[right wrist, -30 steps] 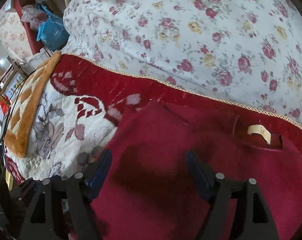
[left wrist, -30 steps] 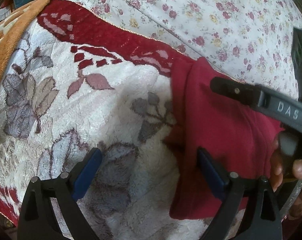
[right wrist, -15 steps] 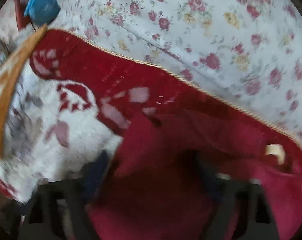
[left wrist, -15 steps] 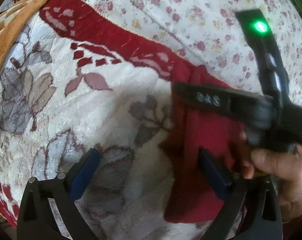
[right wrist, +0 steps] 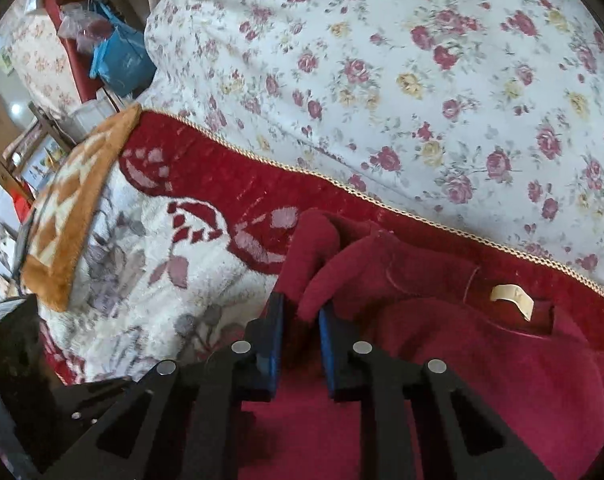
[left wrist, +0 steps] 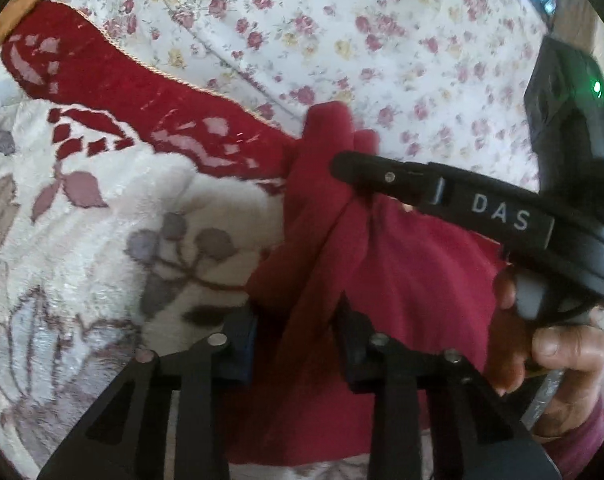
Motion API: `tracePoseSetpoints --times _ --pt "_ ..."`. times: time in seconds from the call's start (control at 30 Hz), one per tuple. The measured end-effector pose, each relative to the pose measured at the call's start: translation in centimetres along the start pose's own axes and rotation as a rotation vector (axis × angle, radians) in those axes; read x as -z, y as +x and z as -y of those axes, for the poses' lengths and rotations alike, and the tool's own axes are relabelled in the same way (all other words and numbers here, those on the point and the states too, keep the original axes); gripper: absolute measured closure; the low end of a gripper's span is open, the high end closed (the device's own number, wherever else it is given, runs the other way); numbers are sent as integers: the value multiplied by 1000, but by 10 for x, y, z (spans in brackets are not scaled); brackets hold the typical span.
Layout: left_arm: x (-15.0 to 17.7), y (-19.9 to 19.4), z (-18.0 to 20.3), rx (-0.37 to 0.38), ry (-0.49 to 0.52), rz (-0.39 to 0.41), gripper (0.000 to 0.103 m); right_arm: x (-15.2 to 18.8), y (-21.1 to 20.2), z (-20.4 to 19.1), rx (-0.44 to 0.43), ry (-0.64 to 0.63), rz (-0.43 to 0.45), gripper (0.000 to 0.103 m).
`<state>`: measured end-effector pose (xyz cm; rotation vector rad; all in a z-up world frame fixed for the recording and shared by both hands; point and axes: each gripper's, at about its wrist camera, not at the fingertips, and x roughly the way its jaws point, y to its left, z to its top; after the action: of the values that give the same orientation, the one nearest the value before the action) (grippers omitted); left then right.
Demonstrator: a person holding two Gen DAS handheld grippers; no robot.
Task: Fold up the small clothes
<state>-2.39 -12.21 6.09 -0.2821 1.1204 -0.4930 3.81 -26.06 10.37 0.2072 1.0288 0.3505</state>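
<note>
A small dark red garment point(left wrist: 413, 288) lies on a fleece blanket point(left wrist: 102, 248) with a red border. My left gripper point(left wrist: 298, 332) is shut on the garment's left edge, which bunches up between the blue pads. My right gripper point(right wrist: 300, 332) is shut on the same edge farther up, where a fold of the garment point(right wrist: 441, 320) rises between the pads. The right gripper also shows in the left wrist view point(left wrist: 341, 168), its tip at the lifted corner. A beige neck label point(right wrist: 509, 298) shows at the collar.
A floral bedsheet point(right wrist: 421, 80) covers the bed behind the blanket. An orange and white blanket point(right wrist: 70, 208) lies at the left. A blue bag point(right wrist: 122, 60) and clutter stand beyond the bed's left end. A hand point(left wrist: 549, 344) holds the right gripper's handle.
Both grippers were open a second ago and have closed on the garment's left edge. The edge now stands up off the blanket in a bunch.
</note>
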Motion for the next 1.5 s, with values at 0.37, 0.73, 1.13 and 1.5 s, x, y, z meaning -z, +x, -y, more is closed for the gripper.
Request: tracePoseSetpoints --times 0.37,0.73,1.13,1.5 --pt "6 -21 22 32 109 59 79 -14 48 -33 54 -30 -220 13" --pt "15 -30 26 -115 155 117 20 5 22 13 42 71 -90 75" --pt "23 -14 52 -23 213 23 85 21 -20 33 -27 129 -12 81" --pt "49 -20 178 93 352 10 87 49 -141 104 44 144 77 81"
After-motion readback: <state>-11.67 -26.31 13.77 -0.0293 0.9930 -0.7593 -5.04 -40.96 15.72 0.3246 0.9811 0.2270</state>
